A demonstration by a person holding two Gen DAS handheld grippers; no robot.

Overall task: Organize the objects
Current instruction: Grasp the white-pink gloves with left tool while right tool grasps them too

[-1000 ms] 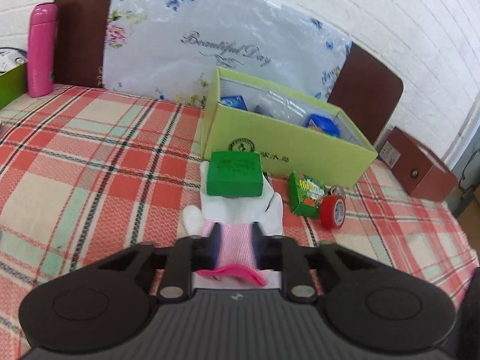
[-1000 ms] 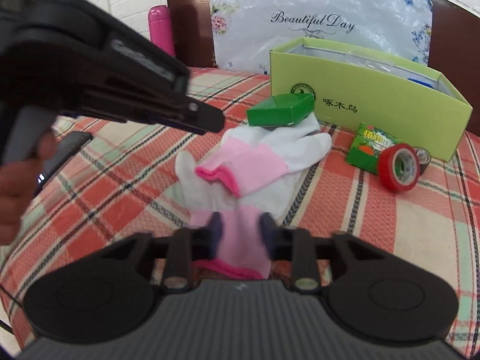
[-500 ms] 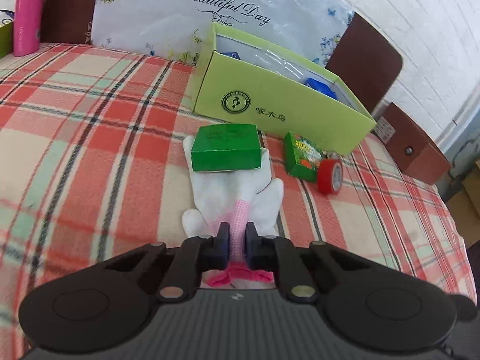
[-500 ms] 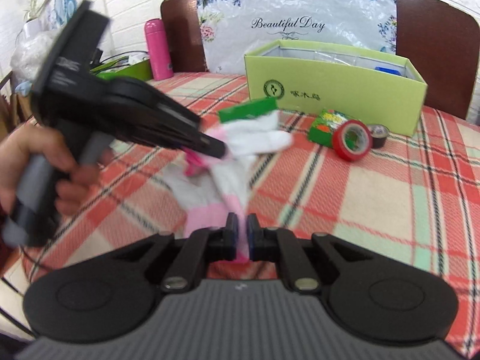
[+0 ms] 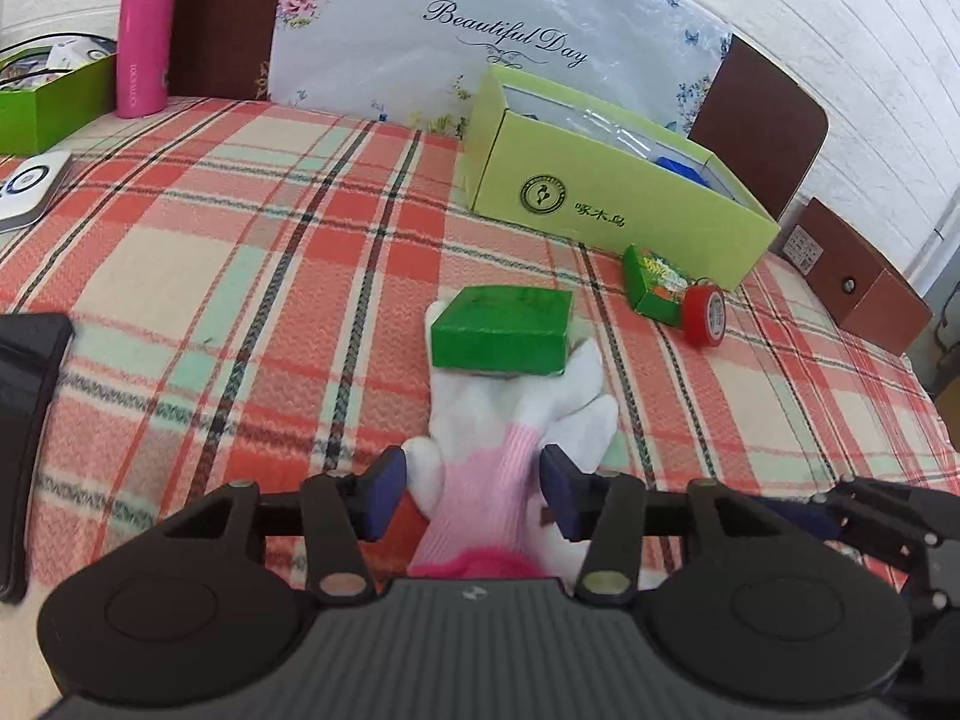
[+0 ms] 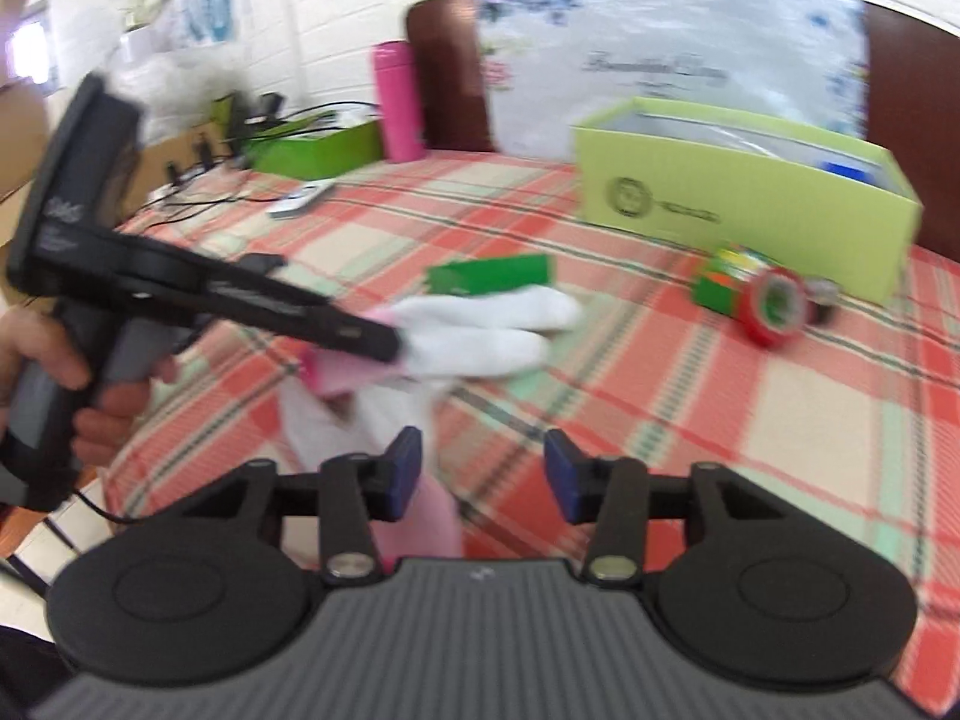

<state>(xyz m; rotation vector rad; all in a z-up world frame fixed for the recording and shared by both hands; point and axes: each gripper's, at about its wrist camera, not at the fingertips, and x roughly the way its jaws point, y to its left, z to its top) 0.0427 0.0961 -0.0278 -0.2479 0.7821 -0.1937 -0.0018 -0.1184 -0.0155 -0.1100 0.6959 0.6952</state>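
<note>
A white glove with a pink cuff point(image 5: 510, 420) lies on the plaid cloth, and a dark green box point(image 5: 501, 330) rests on its fingertips. My left gripper point(image 5: 474, 495) straddles the cuff; its jaws are opening and the pads stand clear of the fabric. In the blurred right wrist view the same glove point(image 6: 492, 330) shows under the left gripper's fingers point(image 6: 336, 324). My right gripper point(image 6: 483, 474) is opening too, with a second glove's pink cuff point(image 6: 423, 519) hanging by its left pad and the gap otherwise empty.
An open lime box point(image 5: 612, 192) stands at the back, with a small green packet point(image 5: 654, 288) and a red tape roll point(image 5: 705, 315) in front. A pink bottle point(image 5: 144, 30) and a green tray point(image 5: 42, 102) sit far left. A black device point(image 5: 24, 420) lies at the left edge.
Both grippers closed on the pink cuffs half a second ago and have now spread apart. The left one pulled back from the lime box. The right view swung left.
</note>
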